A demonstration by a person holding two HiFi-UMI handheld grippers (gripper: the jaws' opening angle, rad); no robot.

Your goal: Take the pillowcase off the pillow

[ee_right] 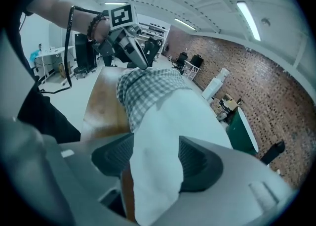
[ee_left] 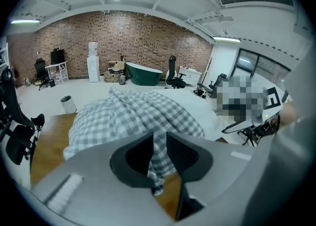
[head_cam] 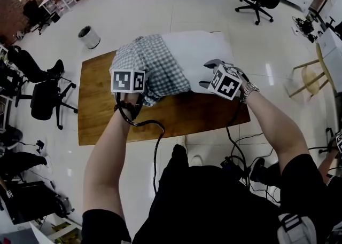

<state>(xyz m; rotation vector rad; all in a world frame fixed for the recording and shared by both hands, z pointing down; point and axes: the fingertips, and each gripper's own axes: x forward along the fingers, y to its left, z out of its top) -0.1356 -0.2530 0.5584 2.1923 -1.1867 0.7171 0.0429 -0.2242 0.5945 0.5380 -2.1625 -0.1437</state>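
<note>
A white pillow lies on the wooden table, its left half still inside a grey-and-white checked pillowcase. My left gripper is at the near edge of the bunched case. In the left gripper view it is shut on a hanging fold of the checked cloth. My right gripper is at the bare pillow's near edge. In the right gripper view its jaws stand wide, with the white pillow corner filling the gap and touching both pads. The left gripper and the pillowcase show beyond.
Black office chairs stand left of the table and a white bin sits on the floor behind it. A wooden stool is to the right. A black cable hangs from my left gripper over the near table edge.
</note>
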